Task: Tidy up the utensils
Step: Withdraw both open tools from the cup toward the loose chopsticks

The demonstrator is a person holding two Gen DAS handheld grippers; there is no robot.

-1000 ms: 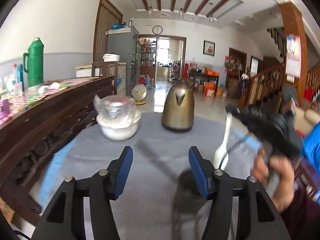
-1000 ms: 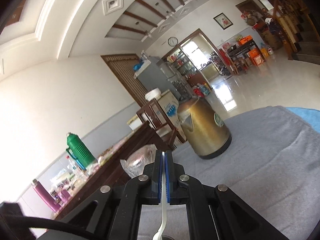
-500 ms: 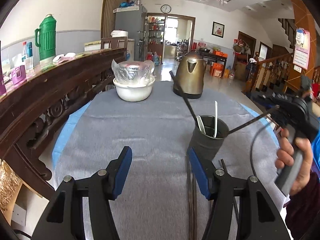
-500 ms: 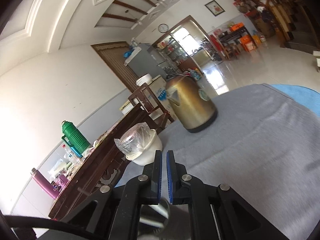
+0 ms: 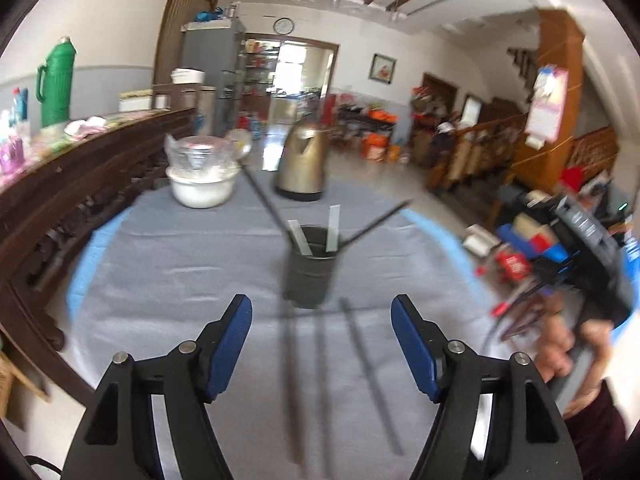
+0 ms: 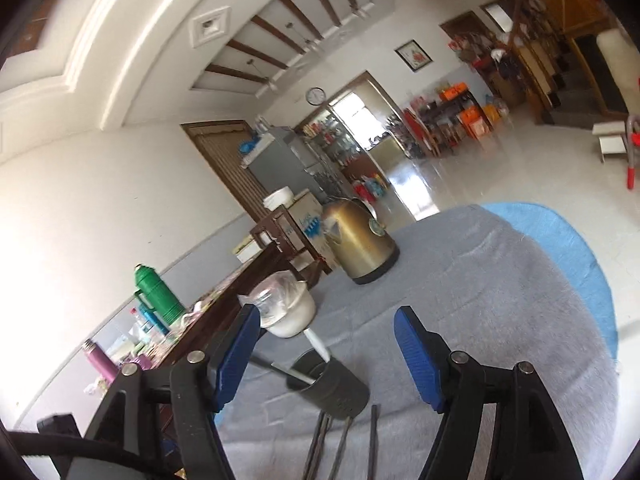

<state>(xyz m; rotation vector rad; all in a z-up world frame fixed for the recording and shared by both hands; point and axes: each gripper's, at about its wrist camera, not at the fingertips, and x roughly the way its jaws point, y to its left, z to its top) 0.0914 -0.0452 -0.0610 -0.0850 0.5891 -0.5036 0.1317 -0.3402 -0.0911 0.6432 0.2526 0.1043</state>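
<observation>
A dark utensil cup (image 5: 310,266) stands mid-table on the grey cloth; it also shows in the right wrist view (image 6: 332,386). White spoons (image 5: 333,227) and black chopsticks (image 5: 262,198) stick out of it. Several dark chopsticks (image 5: 370,376) lie loose on the cloth in front of it, also seen low in the right wrist view (image 6: 340,446). My left gripper (image 5: 322,344) is open and empty, just short of the loose chopsticks. My right gripper (image 6: 326,354) is open and empty above the cup; in the left wrist view it is held at the right (image 5: 588,264).
A gold kettle (image 5: 302,168) and a white bowl under a plastic cover (image 5: 200,176) stand at the far side of the round table (image 5: 160,240). A dark wooden sideboard (image 5: 80,168) with a green thermos (image 5: 56,80) runs along the left.
My right gripper was shut on a white spoon, lowered it into the cup, then opened and drew back to the right. My left gripper's view tilted down toward the table.
</observation>
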